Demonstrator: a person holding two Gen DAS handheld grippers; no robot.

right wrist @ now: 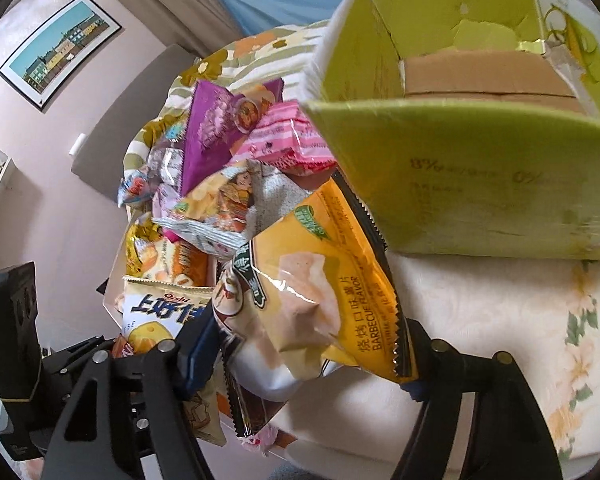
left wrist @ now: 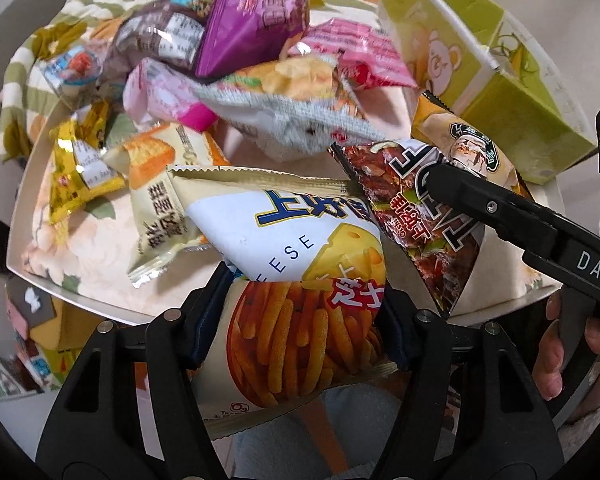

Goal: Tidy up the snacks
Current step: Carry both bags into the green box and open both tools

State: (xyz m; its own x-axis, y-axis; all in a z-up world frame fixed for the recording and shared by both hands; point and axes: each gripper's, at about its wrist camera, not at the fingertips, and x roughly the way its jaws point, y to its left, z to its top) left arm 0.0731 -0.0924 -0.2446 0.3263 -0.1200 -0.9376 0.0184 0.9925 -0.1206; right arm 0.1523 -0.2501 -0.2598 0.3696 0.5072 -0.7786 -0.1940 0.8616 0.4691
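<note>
My left gripper (left wrist: 304, 312) is shut on a white and blue cheese-stick bag (left wrist: 296, 280), held at the near edge of a white tray (left wrist: 20, 232) piled with snack packs. My right gripper (right wrist: 312, 344) is shut on a yellow barbecue chip bag (right wrist: 324, 280), held up just in front of the open green cardboard box (right wrist: 480, 184). In the left wrist view the right gripper's finger (left wrist: 500, 208) reaches in from the right over a dark red snack bag (left wrist: 432, 232). The cheese-stick bag also shows in the right wrist view (right wrist: 160, 312).
The pile holds a purple bag (left wrist: 252, 20), pink packs (left wrist: 360, 48), a silver-white chip bag (left wrist: 292, 120), small gold (left wrist: 76, 168) and orange (left wrist: 156, 156) packs. The green box (left wrist: 492, 88) stands right of the tray. A floral cloth (right wrist: 500, 320) lies under all.
</note>
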